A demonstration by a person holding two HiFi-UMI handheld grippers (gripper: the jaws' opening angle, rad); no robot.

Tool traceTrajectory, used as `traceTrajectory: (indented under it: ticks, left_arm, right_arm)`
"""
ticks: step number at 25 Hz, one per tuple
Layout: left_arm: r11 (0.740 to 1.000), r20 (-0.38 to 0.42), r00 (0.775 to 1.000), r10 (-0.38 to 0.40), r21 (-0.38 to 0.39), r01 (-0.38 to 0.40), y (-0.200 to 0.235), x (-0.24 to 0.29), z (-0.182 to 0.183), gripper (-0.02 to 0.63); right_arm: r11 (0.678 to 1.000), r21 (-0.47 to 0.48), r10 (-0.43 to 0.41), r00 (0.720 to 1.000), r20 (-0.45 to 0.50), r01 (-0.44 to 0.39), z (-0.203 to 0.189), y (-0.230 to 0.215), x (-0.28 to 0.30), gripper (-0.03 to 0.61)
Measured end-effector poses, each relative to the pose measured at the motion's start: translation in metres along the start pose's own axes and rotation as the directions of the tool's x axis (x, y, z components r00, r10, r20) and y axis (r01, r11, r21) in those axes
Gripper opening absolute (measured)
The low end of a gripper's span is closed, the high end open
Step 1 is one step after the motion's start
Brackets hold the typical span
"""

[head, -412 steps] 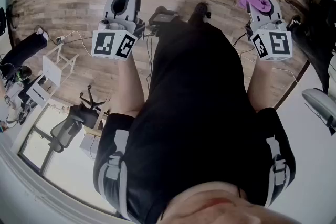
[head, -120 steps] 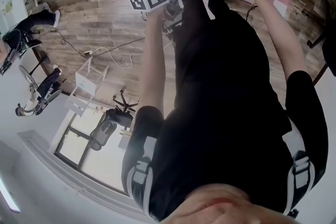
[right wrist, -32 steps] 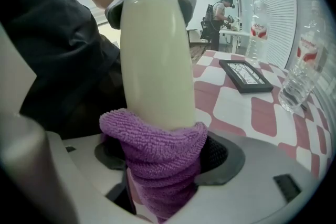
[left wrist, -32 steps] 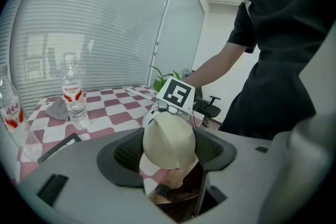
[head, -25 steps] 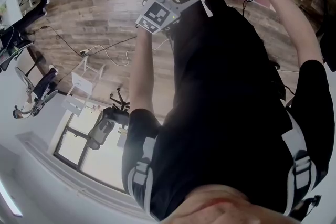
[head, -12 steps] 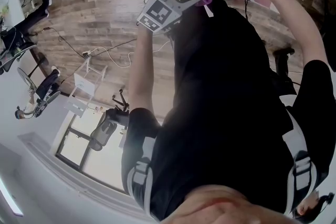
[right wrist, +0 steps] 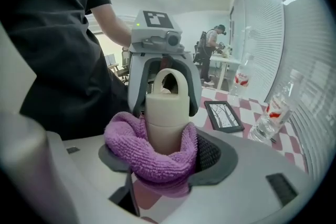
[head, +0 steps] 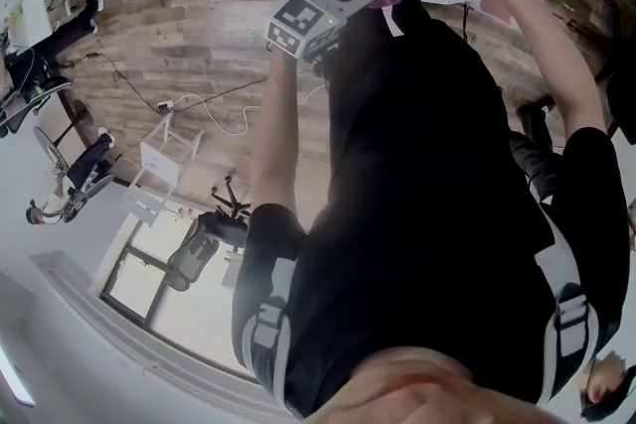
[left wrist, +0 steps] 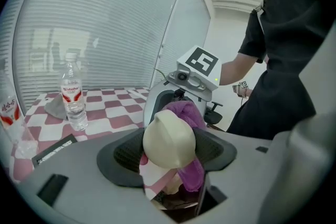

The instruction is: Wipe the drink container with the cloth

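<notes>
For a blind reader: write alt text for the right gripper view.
The right gripper, whose jaws have just been closing, presses a purple cloth round a cream bottle that the left gripper holds from the far side. Behind stands a checked table with water bottles and a framed picture.

Checked table (left wrist: 113, 113) bears a water bottle (left wrist: 73, 101) and a picture frame (right wrist: 224, 115).

A cream drink container (right wrist: 167, 113) with a looped lid handle is held in mid-air. A purple terry cloth (right wrist: 152, 157) wraps its lower body (bunched like a collar).
</notes>
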State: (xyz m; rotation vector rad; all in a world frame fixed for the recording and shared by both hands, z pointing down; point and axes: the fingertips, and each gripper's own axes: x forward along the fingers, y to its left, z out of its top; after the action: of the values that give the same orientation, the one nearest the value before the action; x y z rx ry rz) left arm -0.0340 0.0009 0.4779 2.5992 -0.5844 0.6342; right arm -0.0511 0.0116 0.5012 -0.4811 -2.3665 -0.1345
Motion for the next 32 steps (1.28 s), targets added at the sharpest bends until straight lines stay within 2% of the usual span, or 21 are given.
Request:
traceTrajectory:
  ticks: [4,7,9,12,15,18,21,24,28,32]
  left_arm:
    - [0.999,0.02,1.0,0.017,-0.029,-0.017,0.004,0.002,0.007,0.302]
    - [0.998,0.038,0.999,0.022,-0.058,-0.02,0.008,0.005,0.012,0.302]
    - [0.996,0.058,0.998,0.026,-0.092,-0.02,0.012,0.006,0.015,0.302]
    - [0.989,0.079,0.996,0.039,-0.147,-0.027,0.021,0.008,0.02,0.302]
    - [0.983,0.073,0.995,0.061,-0.178,-0.047,0.026,0.012,0.026,0.302]
    - [0.982,0.064,0.995,0.077,-0.18,-0.064,0.025,0.02,0.032,0.302]
    - [0.981,0.041,0.995,0.092,-0.173,-0.083,0.021,0.026,0.037,0.302]
    - [0.983,0.025,0.99,0.138,-0.127,-0.134,0.026,0.032,0.045,0.302]
    - [0.971,0.037,0.971,0.236,-0.038,-0.234,0.04,0.034,0.059,0.302]
    - [0.957,0.049,0.956,0.289,-0.017,-0.289,0.053,0.036,0.07,0.302]
  right_arm:
    - [0.995,0.064,-0.08,0.996,0.03,0.078,-0.003,-0.002,-0.017,0.261]
    - [0.982,0.119,-0.151,0.987,0.051,0.144,-0.006,-0.003,-0.03,0.202]
    - [0.965,0.181,-0.207,0.976,0.068,0.192,-0.01,-0.005,-0.038,0.145]
    - [0.921,0.279,-0.304,0.949,0.081,0.272,-0.017,-0.01,-0.048,0.074]
    - [0.859,0.382,-0.403,0.91,0.095,0.341,-0.023,-0.011,-0.062,0.061]
    - [0.771,0.492,-0.504,0.859,0.086,0.404,-0.032,-0.008,-0.084,0.06]
    - [0.683,0.563,-0.595,0.801,0.059,0.466,-0.039,-0.001,-0.108,0.06]
    - [0.614,0.61,-0.663,0.747,0.053,0.501,-0.041,0.005,-0.131,0.06]
    - [0.531,0.66,-0.724,0.689,0.026,0.532,-0.05,0.011,-0.148,0.06]
    - [0.442,0.697,-0.781,0.624,-0.01,0.564,-0.06,0.014,-0.161,0.06]
